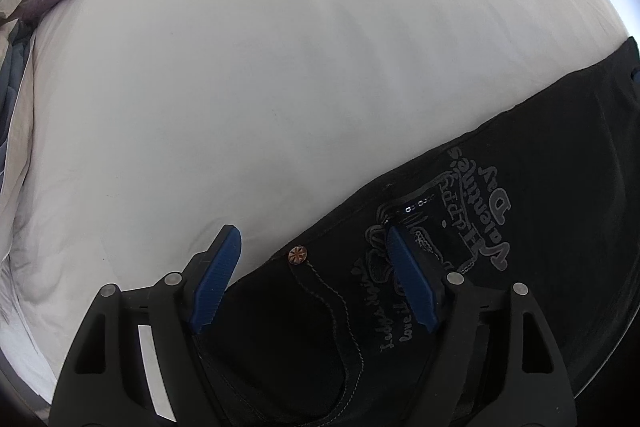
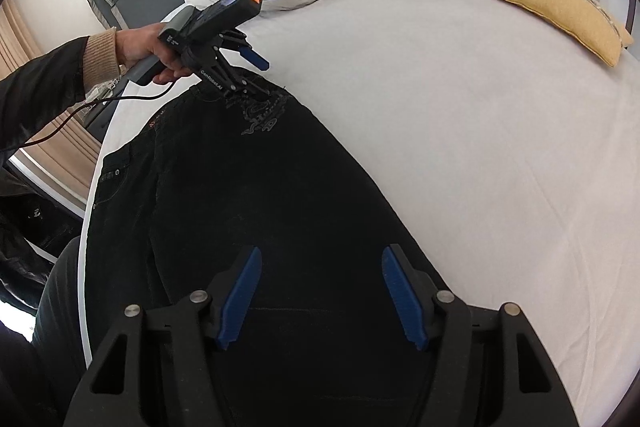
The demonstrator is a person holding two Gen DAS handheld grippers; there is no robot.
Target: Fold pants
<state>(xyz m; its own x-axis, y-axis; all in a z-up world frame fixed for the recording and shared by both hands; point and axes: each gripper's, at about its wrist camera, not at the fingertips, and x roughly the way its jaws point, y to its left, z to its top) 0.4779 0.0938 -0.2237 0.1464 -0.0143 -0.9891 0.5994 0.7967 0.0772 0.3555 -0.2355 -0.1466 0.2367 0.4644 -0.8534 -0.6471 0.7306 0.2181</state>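
Pants (image 2: 248, 211) are laid flat on bed (image 2: 460, 131); both jaws are wide, nothing held. A grasp at the edge by left gripper (image 1: 316, 239) and right gripper (image 2: 320, 263) is probably needed next.

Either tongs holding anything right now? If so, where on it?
Nothing is held. The left tongs are open, straddling the waistband edge of the black pants; the right tongs are open over the leg fabric.

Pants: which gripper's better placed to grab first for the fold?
Left, likely. The left gripper is open astride the edge of the pants near the rivet. The right gripper is open over mid-fabric, with no edge between its fingers.
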